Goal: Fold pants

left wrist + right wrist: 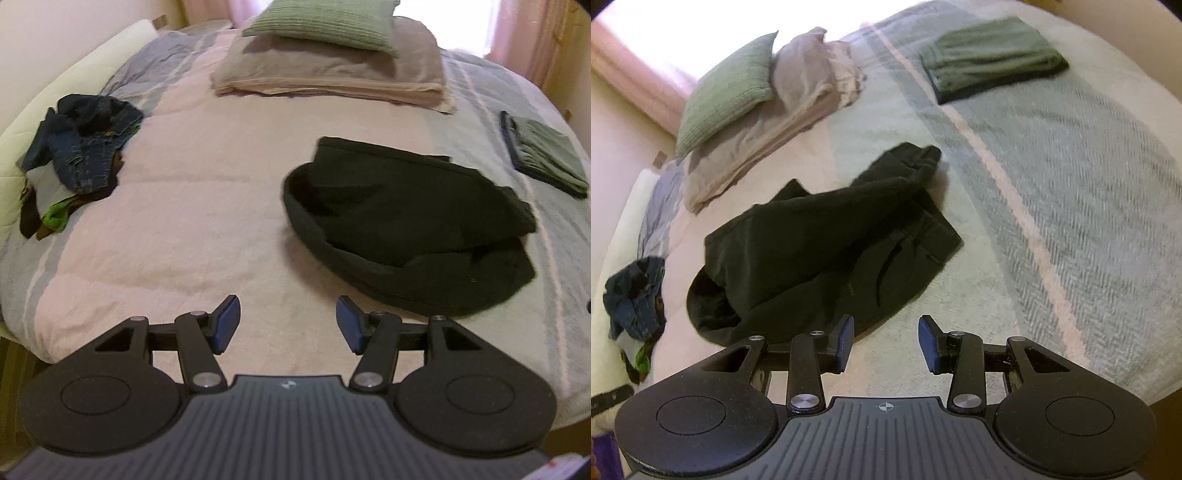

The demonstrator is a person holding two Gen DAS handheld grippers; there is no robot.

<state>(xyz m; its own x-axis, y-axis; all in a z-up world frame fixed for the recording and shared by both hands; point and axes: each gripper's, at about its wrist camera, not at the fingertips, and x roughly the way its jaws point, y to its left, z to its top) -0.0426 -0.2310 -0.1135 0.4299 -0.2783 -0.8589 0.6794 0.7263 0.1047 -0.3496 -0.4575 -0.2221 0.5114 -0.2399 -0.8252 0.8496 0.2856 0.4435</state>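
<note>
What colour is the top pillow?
Green, ribbed pillow; clearest in the right wrist view.

The bed (229, 206) carries dark pants (406, 229), a clothes heap (81, 162), folded garments (546, 155) and stacked pillows (332, 62).

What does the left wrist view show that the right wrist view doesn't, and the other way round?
Only the left wrist view shows the left gripper, open over bare blanket. Only the right wrist view shows the right gripper, open at the black pants' near edge, and their pocket slit. Both show the black pants, the jeans pile, the folded green pants and the pillows.
</note>
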